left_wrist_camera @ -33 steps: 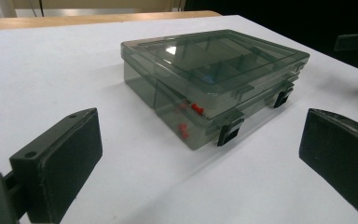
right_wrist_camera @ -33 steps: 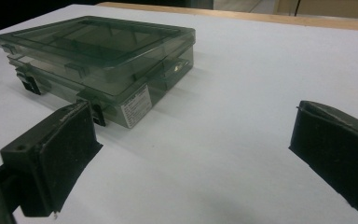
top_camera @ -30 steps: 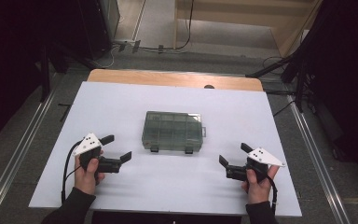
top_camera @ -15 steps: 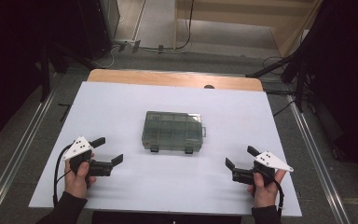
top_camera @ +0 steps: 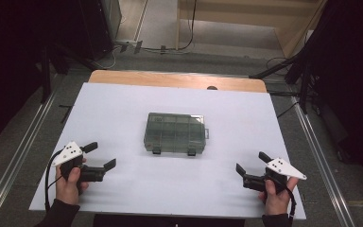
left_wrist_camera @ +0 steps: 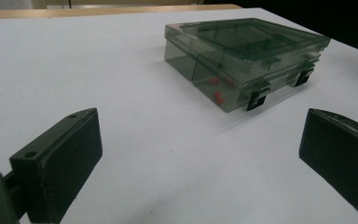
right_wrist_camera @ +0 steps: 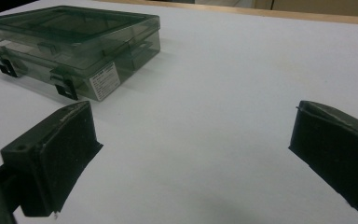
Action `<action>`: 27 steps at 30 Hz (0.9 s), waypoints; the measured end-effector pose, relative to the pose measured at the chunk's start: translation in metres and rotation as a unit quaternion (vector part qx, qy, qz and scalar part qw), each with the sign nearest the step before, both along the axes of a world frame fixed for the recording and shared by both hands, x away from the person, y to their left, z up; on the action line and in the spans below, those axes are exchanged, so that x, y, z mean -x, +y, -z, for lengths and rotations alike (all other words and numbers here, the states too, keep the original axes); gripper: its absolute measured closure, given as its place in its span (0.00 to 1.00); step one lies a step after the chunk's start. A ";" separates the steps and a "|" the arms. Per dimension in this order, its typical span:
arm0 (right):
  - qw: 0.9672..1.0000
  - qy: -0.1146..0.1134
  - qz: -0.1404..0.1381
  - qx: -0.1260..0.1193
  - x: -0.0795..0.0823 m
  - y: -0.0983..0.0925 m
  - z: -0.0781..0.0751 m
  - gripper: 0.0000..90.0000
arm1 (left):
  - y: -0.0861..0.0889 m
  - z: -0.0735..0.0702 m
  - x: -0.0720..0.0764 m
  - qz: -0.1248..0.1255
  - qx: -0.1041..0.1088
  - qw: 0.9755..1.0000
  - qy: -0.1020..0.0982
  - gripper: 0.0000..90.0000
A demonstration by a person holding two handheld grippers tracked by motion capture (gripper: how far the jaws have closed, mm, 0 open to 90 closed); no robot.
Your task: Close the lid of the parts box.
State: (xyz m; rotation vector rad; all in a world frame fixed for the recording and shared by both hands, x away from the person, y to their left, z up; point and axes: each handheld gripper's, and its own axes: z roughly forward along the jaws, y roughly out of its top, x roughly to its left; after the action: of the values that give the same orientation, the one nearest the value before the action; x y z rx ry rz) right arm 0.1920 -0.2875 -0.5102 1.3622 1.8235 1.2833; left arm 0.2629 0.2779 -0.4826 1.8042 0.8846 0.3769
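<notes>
- On the white table (top_camera: pixel 113 104), the box (top_camera: pixel 176 132) sits in the middle, lid shut.
- Both grippers, left (top_camera: pixel 96 160) and right (top_camera: pixel 251 167), gape wide and hold nothing, well apart from it.
- Best plan: one steadies the box while the other lifts a latch (left_wrist_camera: pixel 256 99) slowly.

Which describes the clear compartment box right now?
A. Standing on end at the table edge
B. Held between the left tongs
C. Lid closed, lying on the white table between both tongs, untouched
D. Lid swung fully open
C: the compartment box lies flat with its lid down and both front latches shut, while the left tongs and right tongs stand open, apart from it.
</notes>
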 end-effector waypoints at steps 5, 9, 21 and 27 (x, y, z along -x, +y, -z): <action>1.000 0.000 0.006 -0.001 0.004 -0.006 0.000 0.01 | 0.006 0.000 0.004 -0.005 0.000 1.000 -0.001 0.00; 1.000 -0.002 0.009 -0.002 0.008 -0.011 0.000 0.01 | 0.011 -0.001 0.007 -0.008 -0.004 1.000 0.000 0.00; 1.000 -0.007 0.027 -0.002 0.017 -0.023 -0.001 0.05 | 0.020 -0.001 0.012 -0.018 -0.004 1.000 -0.002 0.00; 0.999 -0.006 0.031 0.001 0.018 -0.022 -0.001 0.08 | 0.022 -0.002 0.012 -0.023 -0.002 1.000 -0.001 0.00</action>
State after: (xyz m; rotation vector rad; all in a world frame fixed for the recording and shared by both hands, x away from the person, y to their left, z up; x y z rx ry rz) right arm 0.1745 -0.3094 -0.5091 1.3968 1.7604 1.2533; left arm 0.2508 0.2994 -0.4809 1.7899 0.9259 0.4108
